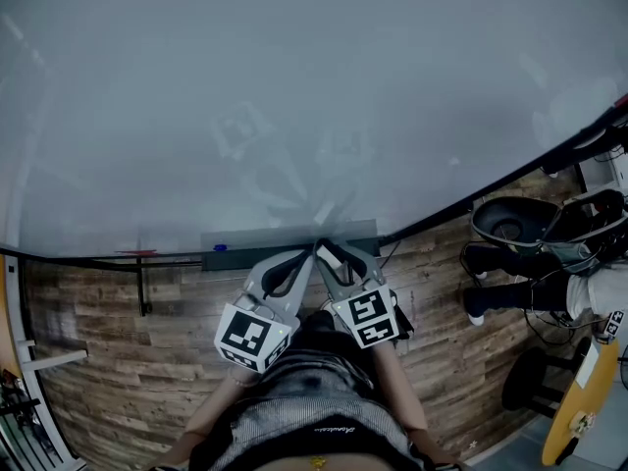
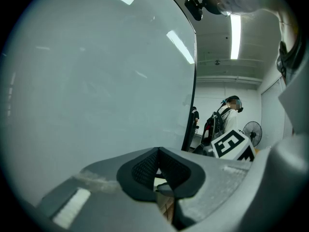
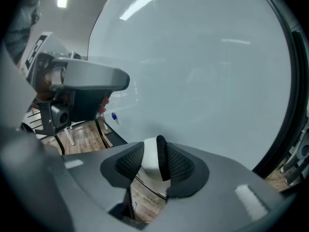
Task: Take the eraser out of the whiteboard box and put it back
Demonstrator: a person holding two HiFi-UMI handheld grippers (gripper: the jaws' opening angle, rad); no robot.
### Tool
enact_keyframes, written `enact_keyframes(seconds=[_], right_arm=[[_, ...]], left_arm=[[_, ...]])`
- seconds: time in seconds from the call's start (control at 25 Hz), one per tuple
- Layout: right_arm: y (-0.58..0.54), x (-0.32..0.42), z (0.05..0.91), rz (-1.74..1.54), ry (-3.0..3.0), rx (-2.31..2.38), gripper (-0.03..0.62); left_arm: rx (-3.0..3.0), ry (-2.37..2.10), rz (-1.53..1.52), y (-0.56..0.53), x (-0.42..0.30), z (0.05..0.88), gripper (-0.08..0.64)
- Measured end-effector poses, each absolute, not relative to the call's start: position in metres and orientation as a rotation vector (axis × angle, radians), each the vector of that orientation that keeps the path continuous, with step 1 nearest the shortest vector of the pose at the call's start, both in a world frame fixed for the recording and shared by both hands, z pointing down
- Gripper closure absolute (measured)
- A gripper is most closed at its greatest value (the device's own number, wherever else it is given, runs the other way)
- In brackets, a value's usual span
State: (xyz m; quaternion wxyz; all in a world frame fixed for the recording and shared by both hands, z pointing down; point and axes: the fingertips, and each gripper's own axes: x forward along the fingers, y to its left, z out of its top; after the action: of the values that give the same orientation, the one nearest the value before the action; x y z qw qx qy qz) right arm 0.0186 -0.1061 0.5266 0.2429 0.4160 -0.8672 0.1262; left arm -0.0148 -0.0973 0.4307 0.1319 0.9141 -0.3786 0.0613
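— Grey pads of the left gripper (image 2: 158, 151) are sitting together with nothing between them; it is idling at the left, tips near the whiteboard box (image 1: 235, 248).

— And the eraser?

— The right gripper (image 3: 155, 146) is clamping the eraser (image 3: 149, 161), white body on one pad, black felt on the other. It is hanging low against the whiteboard (image 1: 294, 86), about over the box's middle. Whether it is leaving or returning, I am not able to say.

— Advice for the step in hand?

— I am judging it best to keep the eraser's long side parallel to the box, lower it clear of the small blue item (image 1: 220, 247) lying further left, and loosen the jaws only once it is resting inside.
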Motion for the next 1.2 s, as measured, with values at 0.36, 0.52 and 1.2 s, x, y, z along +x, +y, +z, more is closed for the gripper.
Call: enact_keyframes(seconds=[0.36,0.52,1.2], right_arm=[[-0.108,0.021,0.511,0.33,-2.392,1.11,0.442],[-0.105,0.017,0.504,0.322,-2.402,1.086,0.443],[-0.102,0.017,0.472,0.257,-2.433,1.066,0.443]], left_arm=[[2.641,-1.106,0.196,-0.103,-0.016,0.436,0.558],[2.637,-1.125,0.197,-0.103,-0.02,0.436,0.559],[2.616,-1.142,0.263,-0.1,-0.022,0.453,0.559]])
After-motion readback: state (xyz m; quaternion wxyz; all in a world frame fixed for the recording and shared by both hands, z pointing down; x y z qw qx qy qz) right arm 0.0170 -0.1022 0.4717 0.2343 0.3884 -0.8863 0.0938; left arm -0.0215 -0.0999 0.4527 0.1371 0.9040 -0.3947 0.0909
